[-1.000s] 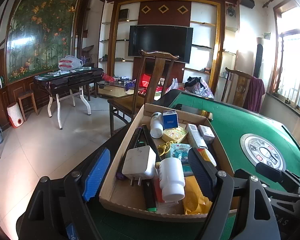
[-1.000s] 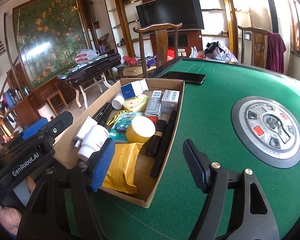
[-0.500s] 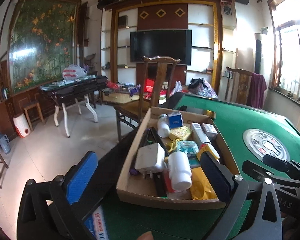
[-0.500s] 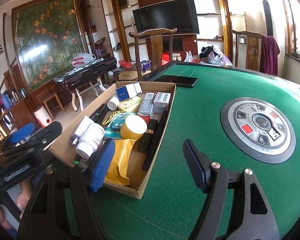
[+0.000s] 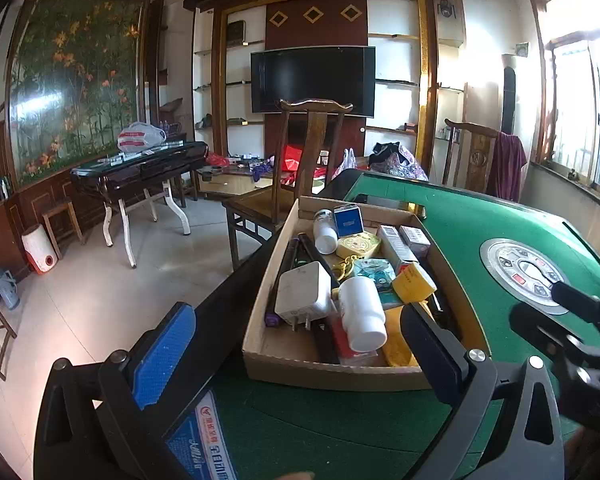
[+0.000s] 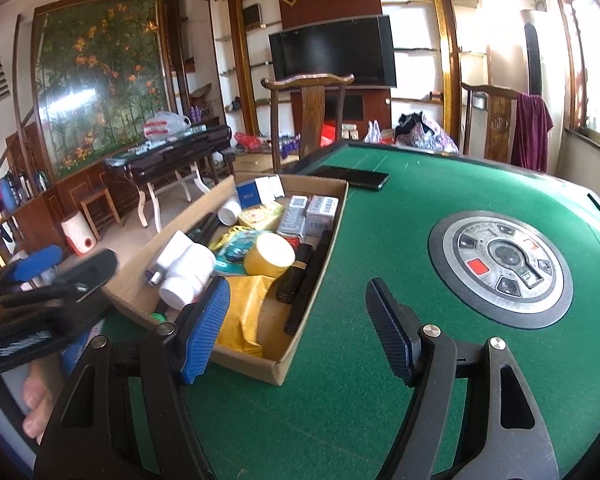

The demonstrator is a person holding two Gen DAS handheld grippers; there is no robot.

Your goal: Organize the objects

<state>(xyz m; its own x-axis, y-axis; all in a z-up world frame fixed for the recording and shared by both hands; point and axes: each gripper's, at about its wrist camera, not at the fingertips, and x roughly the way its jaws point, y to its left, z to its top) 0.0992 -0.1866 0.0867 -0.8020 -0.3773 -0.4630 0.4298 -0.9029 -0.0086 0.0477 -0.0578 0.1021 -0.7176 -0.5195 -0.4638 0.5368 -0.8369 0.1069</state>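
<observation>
**Operator:** Since the view of a second ago, what has changed at the left gripper?

**Technician:** It has backed off toward the near edge. The cardboard box now sits wholly beyond its fingertips instead of between them. Both jaws stand wide apart and hold nothing. My reading: no item is selected yet.

**Operator:** And the right gripper?

**Technician:** Also spread open and empty, over the green tabletop. The box lies far-left of it, its near right corner just ahead of the left finger. The white bottle lies in the near end.
</observation>
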